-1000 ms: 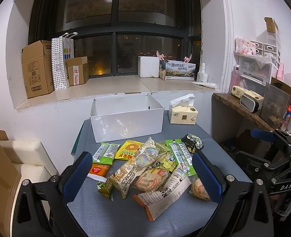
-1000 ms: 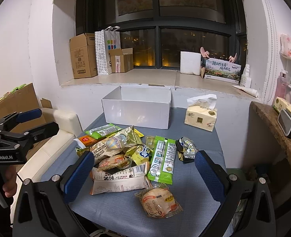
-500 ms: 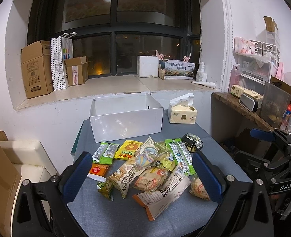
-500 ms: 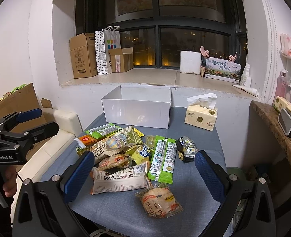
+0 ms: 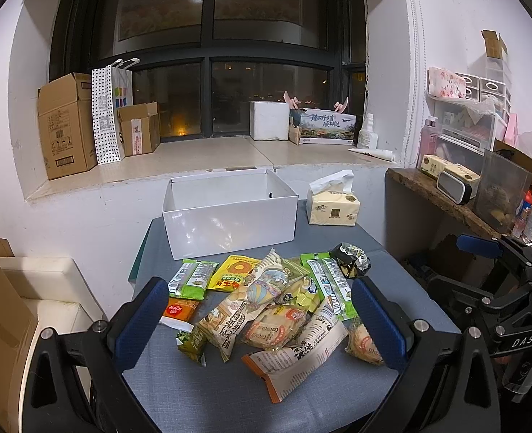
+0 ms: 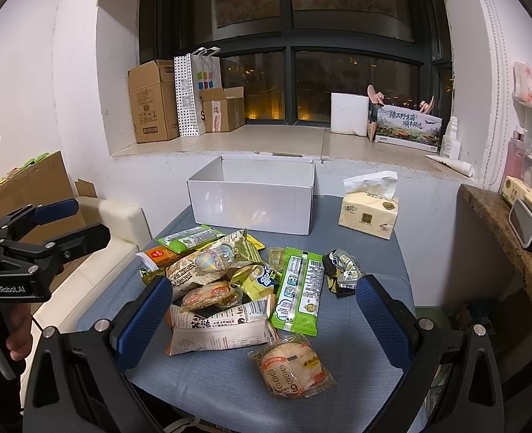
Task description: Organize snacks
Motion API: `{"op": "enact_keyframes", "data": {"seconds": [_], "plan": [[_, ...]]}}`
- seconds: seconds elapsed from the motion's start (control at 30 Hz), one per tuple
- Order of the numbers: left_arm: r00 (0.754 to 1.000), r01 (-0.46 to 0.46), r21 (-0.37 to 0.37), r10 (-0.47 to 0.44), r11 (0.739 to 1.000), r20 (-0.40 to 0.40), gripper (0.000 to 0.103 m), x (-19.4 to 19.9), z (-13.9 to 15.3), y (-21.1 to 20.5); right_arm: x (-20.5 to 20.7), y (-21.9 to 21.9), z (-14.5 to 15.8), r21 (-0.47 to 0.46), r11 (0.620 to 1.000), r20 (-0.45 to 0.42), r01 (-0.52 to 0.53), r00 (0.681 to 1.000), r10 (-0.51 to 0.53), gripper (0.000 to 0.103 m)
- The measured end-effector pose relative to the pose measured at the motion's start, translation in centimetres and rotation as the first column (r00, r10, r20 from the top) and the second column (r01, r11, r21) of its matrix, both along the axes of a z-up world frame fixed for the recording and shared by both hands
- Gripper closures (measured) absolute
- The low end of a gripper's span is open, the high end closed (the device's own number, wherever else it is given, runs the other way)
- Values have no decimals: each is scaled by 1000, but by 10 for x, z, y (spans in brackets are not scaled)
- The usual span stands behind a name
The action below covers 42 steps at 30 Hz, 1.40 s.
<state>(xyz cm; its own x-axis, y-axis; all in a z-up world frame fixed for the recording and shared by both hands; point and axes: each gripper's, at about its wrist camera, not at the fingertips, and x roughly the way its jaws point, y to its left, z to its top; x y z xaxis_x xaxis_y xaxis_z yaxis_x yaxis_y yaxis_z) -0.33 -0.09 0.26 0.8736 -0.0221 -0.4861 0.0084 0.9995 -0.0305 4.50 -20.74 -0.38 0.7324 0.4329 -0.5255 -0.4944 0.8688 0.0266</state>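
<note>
The tabletop (image 5: 201, 397) carries everything. Beyond both sets of jaws stands the white box (image 5: 229, 223), seemingly empty, likely meant to receive the snacks (image 5: 266, 310), which lie heaped between the spread jaws of the left gripper (image 5: 262, 321) and right gripper (image 6: 262, 321), both holding nothing.

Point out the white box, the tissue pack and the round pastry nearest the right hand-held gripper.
white box (image 6: 253, 206), right wrist view, front wall.
tissue pack (image 6: 368, 213), right wrist view, front face.
round pastry (image 6: 291, 368), right wrist view, middle of the clear wrapper.
</note>
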Motion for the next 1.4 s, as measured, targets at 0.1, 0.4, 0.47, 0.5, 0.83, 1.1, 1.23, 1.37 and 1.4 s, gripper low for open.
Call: {"op": "enact_keyframes", "data": {"seconds": [0.1, 0.4, 0.47, 0.5, 0.83, 1.1, 1.23, 1.37, 1.4], "plan": [[1000, -1, -1, 1, 1000, 0, 0, -1, 0, 0, 0, 0, 0, -1, 1000, 0, -1, 1000, 1, 0], [1000, 3, -2, -3, 1000, 2, 0, -1, 0, 0, 0, 0, 0, -1, 1000, 1, -2, 1000, 2, 0], [1000, 3, -2, -3, 1000, 2, 0, 0, 0, 0, 0, 0, 0, 0, 1000, 0, -1, 1000, 1, 0], [1000, 3, -2, -3, 1000, 2, 0, 0, 0, 0, 0, 0, 0, -1, 1000, 0, -1, 1000, 1, 0], [1000, 4, -3, -4, 1000, 0, 0, -1, 2, 0, -1, 1, -1, -1, 1000, -1, -4, 1000, 4, 0], [1000, 9, -8, -9, 1000, 0, 0, 0, 2, 0, 4, -1, -3, -4, 1000, -11, 4, 1000, -4, 0], [1000, 13, -12, -13, 1000, 1, 0, -1, 1, 2, 22, -6, -10, 1, 1000, -41, 13, 999, -13, 0], [1000, 15, -16, -15, 1000, 1, 0, -1, 0, 3, 57, -12, -23, 1, 999, -105, 50, 993, -49, 0], [1000, 15, -16, -15, 1000, 0, 0, -1, -1, 4, 66, -13, -27, 5, 999, -119, 51, 992, -50, 0]]}}
